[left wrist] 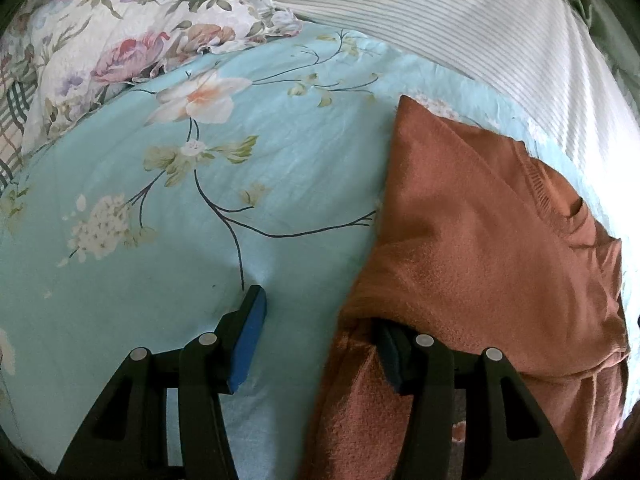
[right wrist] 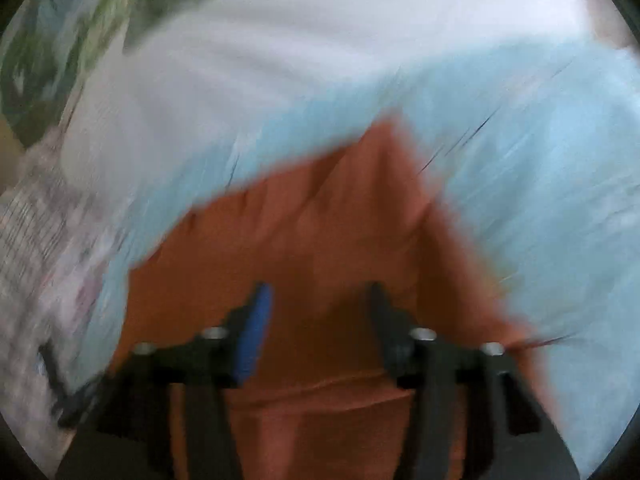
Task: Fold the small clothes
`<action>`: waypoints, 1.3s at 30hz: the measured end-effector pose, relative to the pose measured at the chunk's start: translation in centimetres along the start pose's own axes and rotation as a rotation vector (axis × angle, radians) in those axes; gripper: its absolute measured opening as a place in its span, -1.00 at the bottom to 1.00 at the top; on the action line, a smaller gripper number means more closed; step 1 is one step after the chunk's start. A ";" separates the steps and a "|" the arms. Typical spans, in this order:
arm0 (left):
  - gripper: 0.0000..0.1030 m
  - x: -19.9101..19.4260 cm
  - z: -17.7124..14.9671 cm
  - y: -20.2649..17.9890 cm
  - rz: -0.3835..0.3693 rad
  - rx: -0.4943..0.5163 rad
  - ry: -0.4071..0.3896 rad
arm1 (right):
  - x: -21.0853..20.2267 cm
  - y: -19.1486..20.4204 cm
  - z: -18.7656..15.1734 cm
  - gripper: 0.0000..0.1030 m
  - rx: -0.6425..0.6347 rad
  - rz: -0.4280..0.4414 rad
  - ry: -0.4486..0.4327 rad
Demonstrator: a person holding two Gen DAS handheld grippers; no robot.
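Quilted floral fabric fills the far left of our left wrist view: a pillow with pink roses, lying on a pale blue sheet printed with white blossoms and thin dark stems. Moving right, we see our left gripper at the bottom of the frame with its jaws spread. Its left finger, faced with a blue pad, rests over bare sheet; its right finger is tucked under a raised fold of the rust-orange garment, so only part of its pad shows. Nothing is pinched between the two. The garment lies on the right half of the sheet, folded to a point at its far end, with a ribbed neckline toward the right edge. Behind it runs a white ribbed cover.

In our right wrist view everything is smeared by motion. At the left we make out grey and white patterned cloth, then the blue sheet arching across. In the middle the orange garment rises to a peak. Our right gripper hangs over it with jaws apart, and we cannot see fabric caught between its fingers.
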State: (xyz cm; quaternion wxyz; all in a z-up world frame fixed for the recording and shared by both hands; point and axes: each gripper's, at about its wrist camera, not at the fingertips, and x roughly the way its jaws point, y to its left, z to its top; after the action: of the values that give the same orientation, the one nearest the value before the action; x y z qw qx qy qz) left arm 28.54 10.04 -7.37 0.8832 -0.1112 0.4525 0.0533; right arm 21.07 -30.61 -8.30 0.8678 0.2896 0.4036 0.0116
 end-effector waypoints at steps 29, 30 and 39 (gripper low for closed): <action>0.19 -11.0 -14.0 4.3 -0.400 0.255 0.176 | -16.6 -8.5 -15.1 0.01 0.005 0.198 0.149; 0.22 -11.7 -14.9 4.3 -0.417 0.261 0.174 | -17.1 -8.3 -16.3 0.01 -0.012 0.245 0.177; 0.28 -15.1 -21.2 6.0 -0.559 0.270 0.200 | -18.9 -8.5 -20.6 0.01 -0.043 0.445 0.227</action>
State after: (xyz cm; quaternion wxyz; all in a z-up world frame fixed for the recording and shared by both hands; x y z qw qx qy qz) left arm 1.87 10.73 -8.05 0.8217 -0.1175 0.4919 -0.2627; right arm -8.04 -32.30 -9.97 0.7990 0.3495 0.4244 0.2435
